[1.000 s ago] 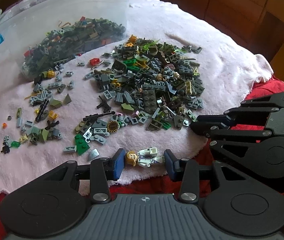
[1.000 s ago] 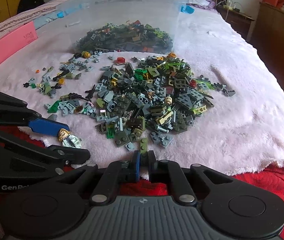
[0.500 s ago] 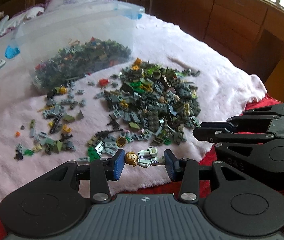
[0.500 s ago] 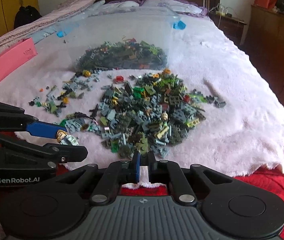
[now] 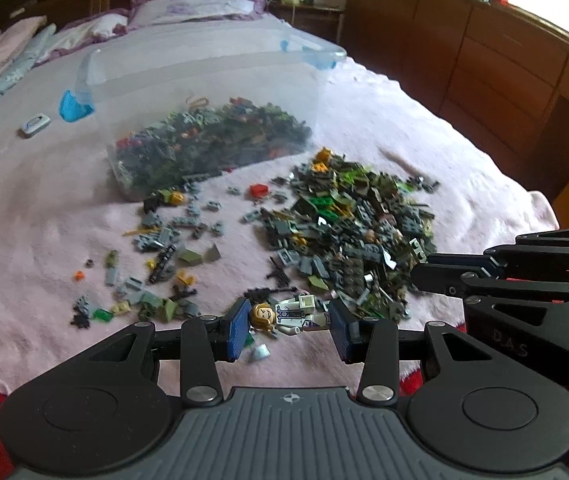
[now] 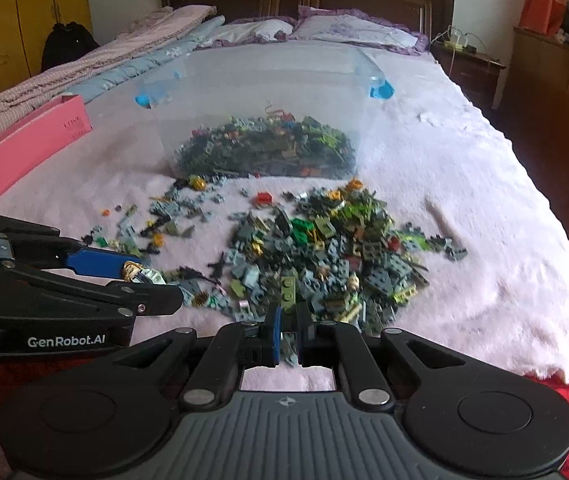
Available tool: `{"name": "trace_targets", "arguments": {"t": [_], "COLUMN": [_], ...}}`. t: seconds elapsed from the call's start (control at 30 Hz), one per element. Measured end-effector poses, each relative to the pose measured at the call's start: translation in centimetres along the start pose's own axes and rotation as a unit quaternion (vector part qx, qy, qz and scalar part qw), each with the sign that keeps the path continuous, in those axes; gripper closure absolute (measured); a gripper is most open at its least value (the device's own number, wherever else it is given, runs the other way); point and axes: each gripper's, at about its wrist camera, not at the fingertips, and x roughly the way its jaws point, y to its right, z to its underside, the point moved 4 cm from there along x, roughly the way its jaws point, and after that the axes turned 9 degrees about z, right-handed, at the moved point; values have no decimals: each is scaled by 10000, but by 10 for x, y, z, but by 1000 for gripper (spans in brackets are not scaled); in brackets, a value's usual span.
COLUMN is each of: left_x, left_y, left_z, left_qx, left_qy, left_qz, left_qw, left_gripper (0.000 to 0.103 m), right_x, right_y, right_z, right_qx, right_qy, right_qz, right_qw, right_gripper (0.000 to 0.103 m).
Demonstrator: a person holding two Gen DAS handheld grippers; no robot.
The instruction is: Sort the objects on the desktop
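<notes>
Partway, judging by the spread: a big mixed heap of bricks (image 5: 348, 232) loose on the fuzzy pink blanket (image 5: 24, 216), a thinner scatter (image 5: 156, 276) to its left, more inside the clear plastic bin (image 5: 204, 92). Left tongs (image 5: 284, 326) clamped on a glossy white minifigure (image 5: 290, 316), held crosswise above the blanket. Right tongs (image 6: 288, 330) pinched on a studded olive plate (image 6: 287, 290), probably lifted clear, though blurred.
</notes>
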Motion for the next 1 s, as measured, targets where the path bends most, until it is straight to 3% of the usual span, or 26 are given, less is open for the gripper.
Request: {"name": "trace_targets", "arguments": {"t": [1.0], "left_x": [-24], "left_y": [-26], "left_z": [-41], "left_qx": [-322], "left_qy": [550], "left_qz": [-372], "left_qw": [9973], "left_gripper": [60], "right_x": [-17], "right_y": [-24], "right_z": [-66], "right_qx": [-223], "right_qy": [567], "right_qz": [-211], "right_qw": [9979], "right_gripper": [95]}}
